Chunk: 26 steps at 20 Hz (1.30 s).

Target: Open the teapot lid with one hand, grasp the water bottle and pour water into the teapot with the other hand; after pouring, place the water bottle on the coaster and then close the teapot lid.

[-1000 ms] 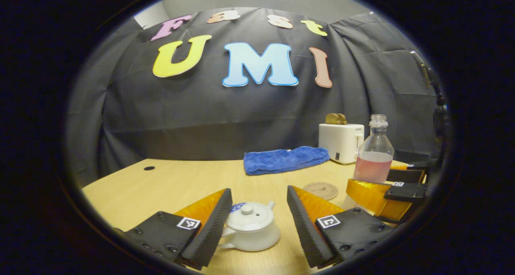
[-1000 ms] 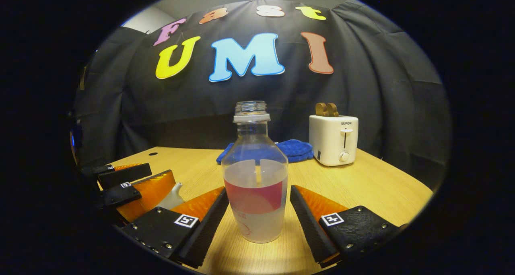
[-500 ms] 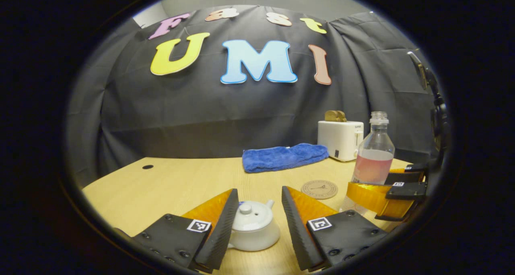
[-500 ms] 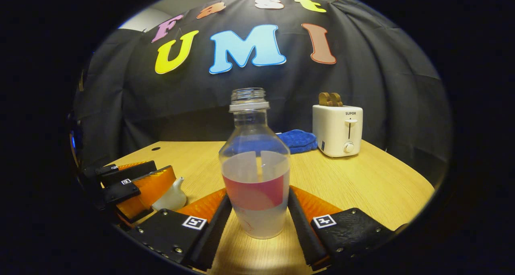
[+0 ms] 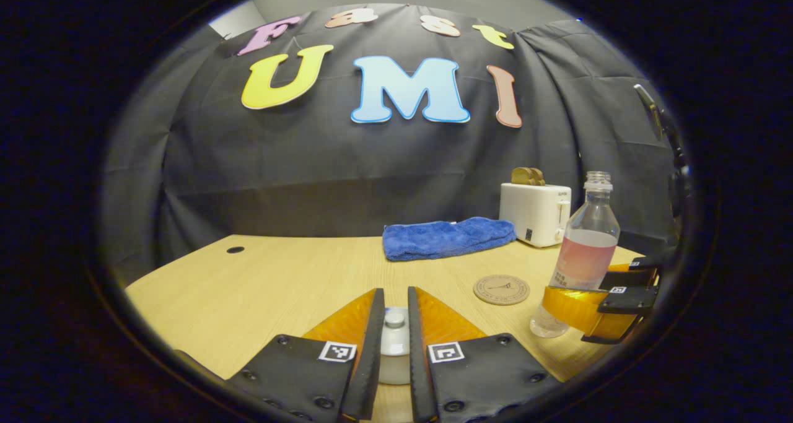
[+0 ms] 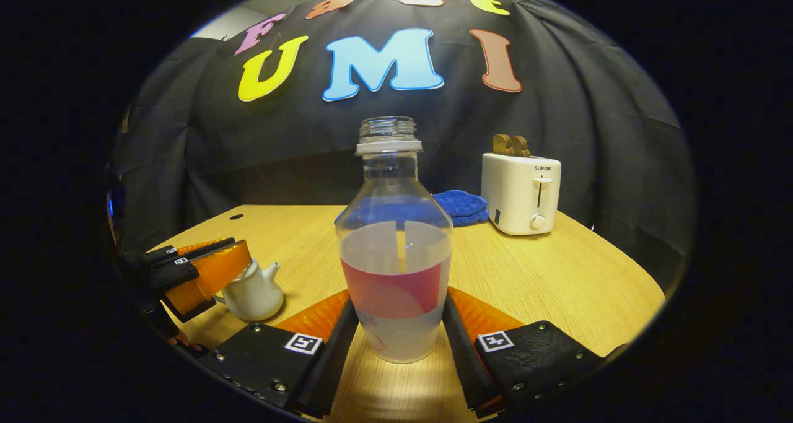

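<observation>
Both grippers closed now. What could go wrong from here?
1. The left gripper pinches only the small lid knob; it may slip on lifting, or the teapot may tilt with it.
2. The bottle is uncapped and part full; a fast lift in the right gripper could slosh liquid onto the table.

- Worktop (image 5: 260, 280): pale wood grain, one small dark round hole near its far left edge.
- Towel (image 5: 447, 238): blue, folded, lying at the back of the worktop.
- Toaster (image 6: 521, 192): white, upright beside the towel, two brown slices standing in its slots.
</observation>
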Available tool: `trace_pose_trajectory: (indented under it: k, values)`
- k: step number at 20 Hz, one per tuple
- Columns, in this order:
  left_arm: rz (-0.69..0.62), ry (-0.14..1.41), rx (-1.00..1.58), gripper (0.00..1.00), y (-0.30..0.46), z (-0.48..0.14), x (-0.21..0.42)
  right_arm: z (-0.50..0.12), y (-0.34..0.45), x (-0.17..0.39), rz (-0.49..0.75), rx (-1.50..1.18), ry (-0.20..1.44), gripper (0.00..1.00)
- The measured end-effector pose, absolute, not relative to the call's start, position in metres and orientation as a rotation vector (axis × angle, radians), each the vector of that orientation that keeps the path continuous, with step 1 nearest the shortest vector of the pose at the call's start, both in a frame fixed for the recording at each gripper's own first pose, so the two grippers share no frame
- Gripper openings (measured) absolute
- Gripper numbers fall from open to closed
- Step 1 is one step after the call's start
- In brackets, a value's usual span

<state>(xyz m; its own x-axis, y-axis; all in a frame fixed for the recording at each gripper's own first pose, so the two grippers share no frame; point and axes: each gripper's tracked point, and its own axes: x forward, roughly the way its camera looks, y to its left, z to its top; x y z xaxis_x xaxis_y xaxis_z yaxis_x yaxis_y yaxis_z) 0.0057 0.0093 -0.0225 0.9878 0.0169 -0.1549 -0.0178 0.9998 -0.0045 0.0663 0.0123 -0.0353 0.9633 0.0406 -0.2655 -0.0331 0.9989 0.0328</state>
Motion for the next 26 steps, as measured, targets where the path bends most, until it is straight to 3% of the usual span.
trace_pose_trajectory:
  k: [1, 6, 7, 8, 18, 26]
  values:
    - [0.012, 0.153, -0.013, 0.19, 0.008, -0.019, 0.002, -0.035, 0.012, 0.067, 0.036, 0.025, 0.269, 0.76]
    - [-0.003, 0.14, -0.031, 0.19, 0.004, -0.018, 0.002, -0.035, 0.013, 0.065, 0.039, 0.012, 0.269, 0.74]
    - [-0.007, 0.129, -0.042, 0.1, 0.002, -0.016, 0.007, -0.034, 0.013, 0.065, 0.04, 0.011, 0.27, 0.73]
    - [-0.008, 0.121, -0.055, 0.1, 0.0, -0.014, 0.008, -0.035, 0.015, 0.065, 0.045, 0.009, 0.267, 0.73]
    - [-0.009, 0.057, -0.159, 0.1, -0.012, 0.0, 0.016, -0.034, 0.015, 0.065, 0.03, -0.027, 0.257, 0.7]
    - [0.006, 0.016, -0.171, 0.1, -0.004, 0.009, 0.021, -0.031, 0.014, 0.063, 0.009, -0.221, 0.29, 0.7]
